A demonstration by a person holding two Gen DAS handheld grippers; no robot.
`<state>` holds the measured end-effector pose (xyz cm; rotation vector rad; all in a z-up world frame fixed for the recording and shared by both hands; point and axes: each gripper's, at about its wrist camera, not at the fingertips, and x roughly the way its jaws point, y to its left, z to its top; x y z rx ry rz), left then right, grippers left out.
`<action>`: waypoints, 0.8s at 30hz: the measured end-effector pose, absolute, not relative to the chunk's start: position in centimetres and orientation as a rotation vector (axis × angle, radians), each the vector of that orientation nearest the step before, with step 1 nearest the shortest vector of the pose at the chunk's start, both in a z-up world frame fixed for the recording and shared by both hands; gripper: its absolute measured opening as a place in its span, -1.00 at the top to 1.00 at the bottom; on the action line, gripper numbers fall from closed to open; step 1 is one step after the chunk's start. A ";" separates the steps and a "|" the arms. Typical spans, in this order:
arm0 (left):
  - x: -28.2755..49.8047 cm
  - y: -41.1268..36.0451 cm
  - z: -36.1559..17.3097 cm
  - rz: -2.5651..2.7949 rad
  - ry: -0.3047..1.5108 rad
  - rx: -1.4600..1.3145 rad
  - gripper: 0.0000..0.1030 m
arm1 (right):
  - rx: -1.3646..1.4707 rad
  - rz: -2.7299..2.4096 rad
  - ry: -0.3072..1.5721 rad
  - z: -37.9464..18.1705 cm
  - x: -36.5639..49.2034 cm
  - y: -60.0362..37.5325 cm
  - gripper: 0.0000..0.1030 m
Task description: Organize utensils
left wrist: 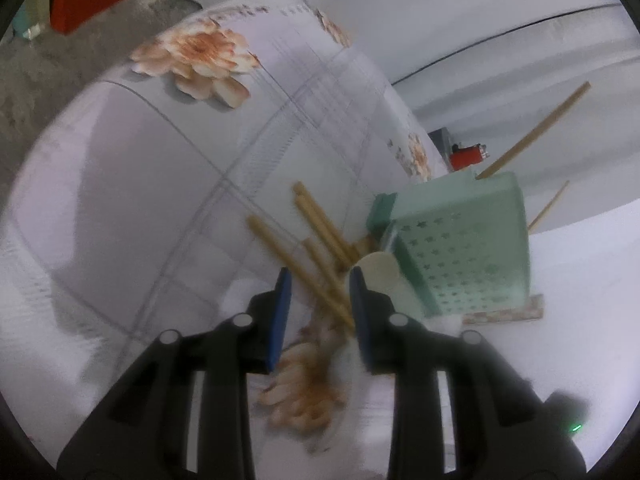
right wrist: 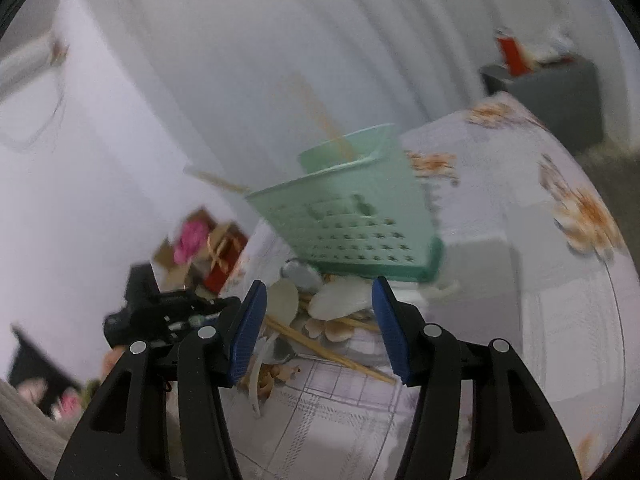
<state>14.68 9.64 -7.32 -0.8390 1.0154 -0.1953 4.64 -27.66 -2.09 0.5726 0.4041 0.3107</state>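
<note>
A green perforated utensil holder [left wrist: 460, 248] stands on the flowered tablecloth [left wrist: 160, 152], with chopsticks [left wrist: 532, 132] leaning out of its top. Several loose chopsticks [left wrist: 316, 232] lie in front of it beside a white spoon [left wrist: 380, 268]. My left gripper [left wrist: 320, 276] hovers over these chopsticks; they run between its blue pads, which stand apart with a clear gap. In the right wrist view the holder [right wrist: 348, 220] is ahead, blurred. My right gripper [right wrist: 320, 284] is open above white spoons [right wrist: 340, 300] and chopsticks [right wrist: 332, 352], touching nothing.
A red gift box with a ribbon and a pink flower [right wrist: 216, 248] sits left of the holder. The black body of the left tool [right wrist: 168, 312] is close by. A grey bin [right wrist: 560, 92] stands beyond the table's far edge. A small red object [left wrist: 466, 158] lies behind the holder.
</note>
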 end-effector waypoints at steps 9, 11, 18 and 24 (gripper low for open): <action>11.5 10.4 -7.1 -0.096 0.922 -0.609 0.51 | 0.140 0.557 0.617 -0.1 14.1 -17.6 -0.04; 11.1 10.6 -7.3 -0.105 0.926 -0.589 0.58 | 0.061 0.583 0.650 -0.2 15.7 -15.4 -0.04; 10.5 10.8 -7.9 -0.154 0.934 -0.554 0.64 | -0.130 0.657 0.740 -0.9 19.9 -9.3 0.16; 10.5 10.6 -7.7 -0.190 0.919 -0.553 0.64 | -0.223 0.674 0.802 -1.9 21.9 -7.6 0.35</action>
